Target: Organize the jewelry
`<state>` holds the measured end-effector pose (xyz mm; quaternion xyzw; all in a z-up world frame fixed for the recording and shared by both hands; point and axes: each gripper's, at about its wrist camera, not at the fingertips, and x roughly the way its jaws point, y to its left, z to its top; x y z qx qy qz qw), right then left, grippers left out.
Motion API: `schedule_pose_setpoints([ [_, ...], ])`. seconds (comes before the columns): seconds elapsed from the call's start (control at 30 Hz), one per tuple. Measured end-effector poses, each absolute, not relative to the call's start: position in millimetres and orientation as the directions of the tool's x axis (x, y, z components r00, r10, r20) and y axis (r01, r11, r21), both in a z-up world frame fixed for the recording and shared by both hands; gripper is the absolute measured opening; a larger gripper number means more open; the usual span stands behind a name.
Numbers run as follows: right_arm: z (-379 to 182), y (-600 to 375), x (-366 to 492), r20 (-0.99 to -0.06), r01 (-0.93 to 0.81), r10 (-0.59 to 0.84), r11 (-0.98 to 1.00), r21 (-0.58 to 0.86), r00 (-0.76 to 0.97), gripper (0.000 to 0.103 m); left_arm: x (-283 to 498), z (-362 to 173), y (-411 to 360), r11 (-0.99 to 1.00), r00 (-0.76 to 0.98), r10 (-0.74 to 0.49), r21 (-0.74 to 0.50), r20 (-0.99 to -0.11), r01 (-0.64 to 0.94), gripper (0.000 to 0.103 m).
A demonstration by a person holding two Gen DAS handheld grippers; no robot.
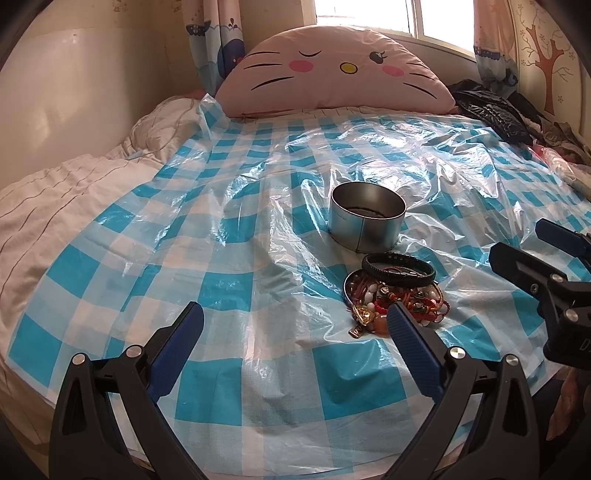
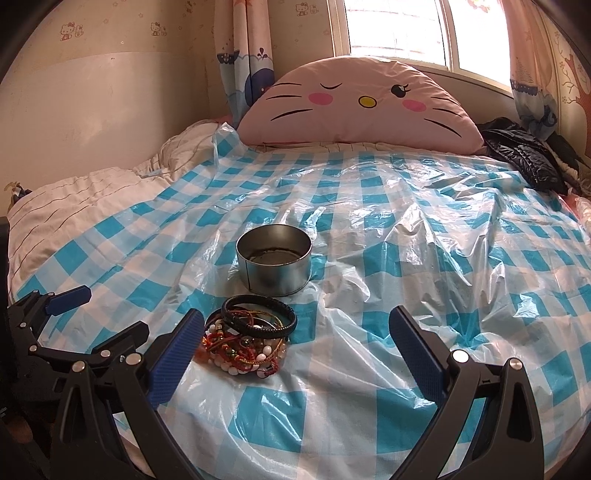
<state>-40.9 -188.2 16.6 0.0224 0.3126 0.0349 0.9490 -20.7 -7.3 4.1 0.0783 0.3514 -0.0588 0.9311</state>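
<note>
Near the bed's front edge, both tools, left tool (image 1: 295, 328) and right tool (image 2: 295, 332), hover spread and empty. Tangled bracelets (image 2: 251, 339) may snag together; slick plastic sheet (image 2: 406, 258) lets the tin (image 2: 274, 254) slide.

No readable text, labels, brands or numbers are showing anywhere; faint white marks on the right gripper (image 1: 532, 254) are staying illegible.

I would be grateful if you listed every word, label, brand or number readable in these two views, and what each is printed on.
None can be read with confidence.
Right tongs: white marks at the frame's right edge, cut off, unreadable.
Round metal tin: no label.
Pink cat-face cushion: a drawn face only, no lettering.
Wallpaper: small cartoon figures, no legible words.
</note>
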Motion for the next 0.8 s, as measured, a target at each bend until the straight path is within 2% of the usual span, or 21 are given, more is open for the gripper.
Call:
schedule_pose_setpoints([
  [0.2, 29.5, -204.8, -60.2, -0.500, 0.075, -0.034, 0.995, 0.062, 0.866, 0.096, -15.2, 4.6, -11.9, 0.972, 0.715, -0.151, 0.029, -0.683, 0.234, 0.096],
  [0.37, 26.6, -223.4, -53.8, -0.525, 0.120, -0.029, 0.983, 0.140, 0.851, 0.096, 7.0, 0.5, -19.8, 0.958, 0.675, -0.227, -0.035, -0.702, 0.286, 0.095],
  [0.53, 24.9, -223.8, -53.7, -0.527, 0.109, -0.016, 0.983, 0.145, 0.850, 0.096, 36.7, -10.8, -35.8, 0.944, 0.622, -0.279, -0.091, -0.732, 0.316, 0.094],
  [0.63, 23.1, -226.2, -53.1, -0.530, 0.107, -0.004, 0.981, 0.164, 0.848, 0.096, 55.2, -19.9, -49.1, 0.942, 0.593, -0.273, -0.084, -0.757, 0.326, 0.088],
  [0.73, 22.6, -230.7, -54.3, -0.525, 0.108, 0.010, 0.975, 0.193, 0.851, 0.096, 75.8, -29.8, -59.4, 0.942, 0.559, -0.262, -0.082, -0.787, 0.326, 0.078],
  [0.8, 22.2, -233.4, -54.6, -0.522, 0.108, 0.018, 0.971, 0.211, 0.853, 0.096, 88.9, -38.2, -65.4, 0.941, 0.528, -0.252, -0.079, -0.811, 0.328, 0.066],
])
